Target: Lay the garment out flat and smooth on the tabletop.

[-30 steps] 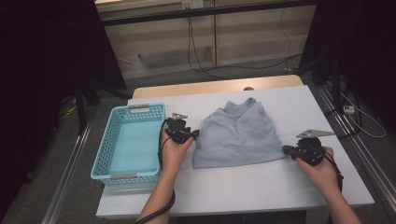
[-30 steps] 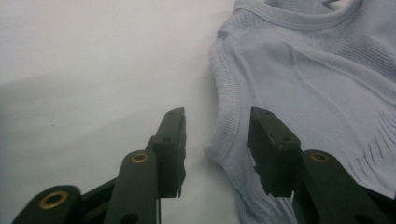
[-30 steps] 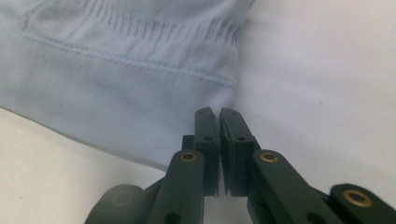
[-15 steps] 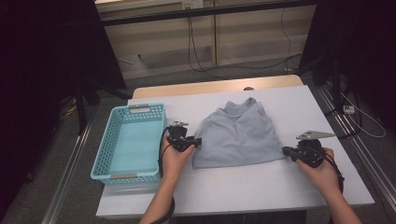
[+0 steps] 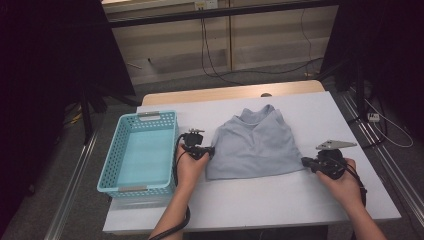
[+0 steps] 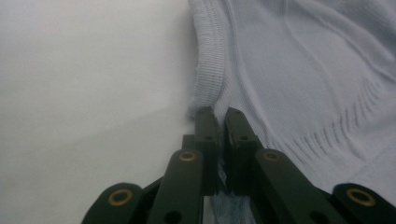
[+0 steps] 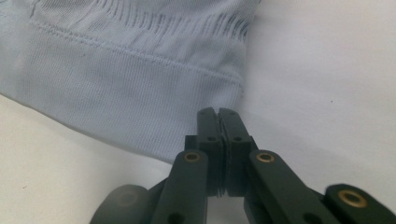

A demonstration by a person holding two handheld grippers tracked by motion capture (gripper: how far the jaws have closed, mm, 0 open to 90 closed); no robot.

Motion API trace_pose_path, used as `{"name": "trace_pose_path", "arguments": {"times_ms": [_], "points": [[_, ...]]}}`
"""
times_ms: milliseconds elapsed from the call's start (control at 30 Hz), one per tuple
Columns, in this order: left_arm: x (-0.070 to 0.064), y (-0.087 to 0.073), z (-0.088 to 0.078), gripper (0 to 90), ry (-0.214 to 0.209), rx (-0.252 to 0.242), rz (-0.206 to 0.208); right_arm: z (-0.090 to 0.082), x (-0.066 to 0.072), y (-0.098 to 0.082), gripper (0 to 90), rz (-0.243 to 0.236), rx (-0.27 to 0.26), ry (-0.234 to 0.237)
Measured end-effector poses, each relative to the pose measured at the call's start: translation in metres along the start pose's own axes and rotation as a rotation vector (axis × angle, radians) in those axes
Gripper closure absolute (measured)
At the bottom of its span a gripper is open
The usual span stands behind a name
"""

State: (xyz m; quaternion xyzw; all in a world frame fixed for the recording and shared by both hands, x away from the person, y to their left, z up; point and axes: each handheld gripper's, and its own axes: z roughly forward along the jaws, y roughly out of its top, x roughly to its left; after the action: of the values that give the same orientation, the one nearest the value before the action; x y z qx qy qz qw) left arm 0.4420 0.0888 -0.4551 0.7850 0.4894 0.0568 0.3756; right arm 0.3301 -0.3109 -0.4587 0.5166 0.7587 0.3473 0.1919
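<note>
A pale blue shirt (image 5: 257,145) is lying flat on the table (image 5: 320,107) beside a basket (image 5: 137,150). The left gripper (image 6: 218,114), jaws just closing, and right gripper (image 7: 218,114) are pinching its lower corners. Next, probably lifting both together, evenly, to fold.

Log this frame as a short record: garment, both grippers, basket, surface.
garment: light blue top, lying flat, collar pointing away from the person
left gripper: jaws have just closed on the garment's left edge, fabric between them
right gripper: shut on the garment's lower right corner
basket: turquoise basket, left of the garment, nothing inside
surface: white table
</note>
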Motion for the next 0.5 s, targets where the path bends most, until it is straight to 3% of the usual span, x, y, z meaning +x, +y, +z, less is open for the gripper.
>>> {"name": "trace_pose_path", "arguments": {"times_ms": [233, 500], "points": [[0.007, 0.012, -0.015, 86.1, -0.013, -0.013, -0.022, 0.001, -0.002, -0.001, 89.6, 0.015, 0.004, 0.017], [0.013, 0.015, -0.018, 86.5, 0.000, 0.002, -0.022, 0.002, -0.002, -0.001, 89.9, 0.016, 0.005, 0.016]]}}
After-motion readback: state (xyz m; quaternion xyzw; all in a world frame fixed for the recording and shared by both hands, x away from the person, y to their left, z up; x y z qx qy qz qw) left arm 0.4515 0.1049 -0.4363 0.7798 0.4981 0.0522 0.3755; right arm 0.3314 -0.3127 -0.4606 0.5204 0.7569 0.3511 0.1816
